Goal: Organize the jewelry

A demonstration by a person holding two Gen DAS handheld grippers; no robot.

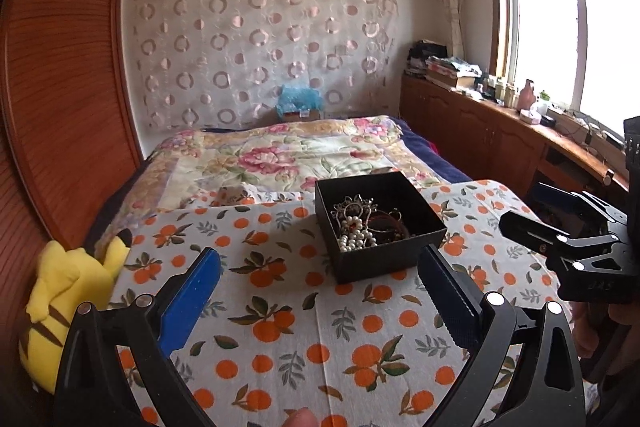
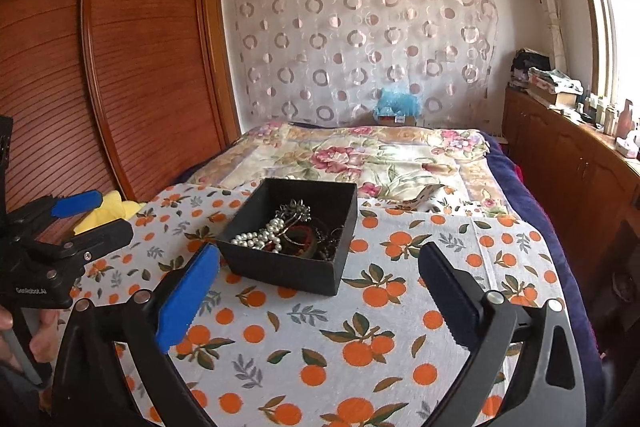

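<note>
An open black box (image 1: 384, 261) stands on the orange-print tablecloth (image 1: 280, 327), and inside it lie a pearl strand (image 1: 356, 237), a silver ornament and dark bangles. My left gripper (image 1: 319, 259) is open just in front of the box, with only cloth between its blue pads. In the right wrist view the same box (image 2: 280, 271) with the pearls (image 2: 260, 235) sits ahead and slightly left of my right gripper (image 2: 320, 253), which is open and empty. Each gripper shows in the other's view: the right gripper (image 1: 524, 207) to the right of the box and the left gripper (image 2: 104, 217) to its left.
A yellow plush toy (image 1: 68, 291) lies at the table's left edge. Beyond the table is a bed with a floral quilt (image 1: 280, 155). A wooden wardrobe (image 2: 140, 67) stands on the left. A cluttered wooden cabinet (image 1: 480, 123) runs under the window on the right.
</note>
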